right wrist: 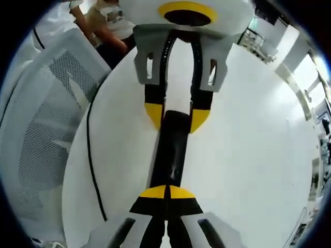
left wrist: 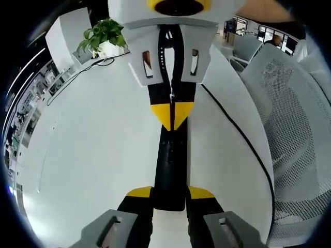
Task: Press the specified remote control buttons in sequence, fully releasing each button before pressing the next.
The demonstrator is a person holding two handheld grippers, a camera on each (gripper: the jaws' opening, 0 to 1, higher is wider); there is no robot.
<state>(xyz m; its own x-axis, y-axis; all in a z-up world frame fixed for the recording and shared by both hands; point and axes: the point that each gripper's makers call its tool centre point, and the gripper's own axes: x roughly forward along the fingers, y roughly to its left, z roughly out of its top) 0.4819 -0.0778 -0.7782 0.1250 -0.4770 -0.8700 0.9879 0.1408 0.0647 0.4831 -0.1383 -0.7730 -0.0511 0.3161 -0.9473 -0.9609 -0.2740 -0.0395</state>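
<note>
While my left hand-held gripper (left wrist: 169, 199) grasps the remote (left wrist: 170, 170) on the bench (left wrist: 93, 155), my clenched right hand-held gripper (right wrist: 167, 194) presses its end. I judge the sequence underway; buttons are unreadable.

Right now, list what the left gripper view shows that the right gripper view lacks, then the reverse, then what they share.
Left gripper view adds: a potted plant at the table's far end.
Right gripper view adds: a person in a light top beyond the chair.
Shared: the black remote on the white table, the left hand-held gripper clamping one end, the right hand-held gripper shut with its tips on the remote, a black cable and a mesh chair.
</note>
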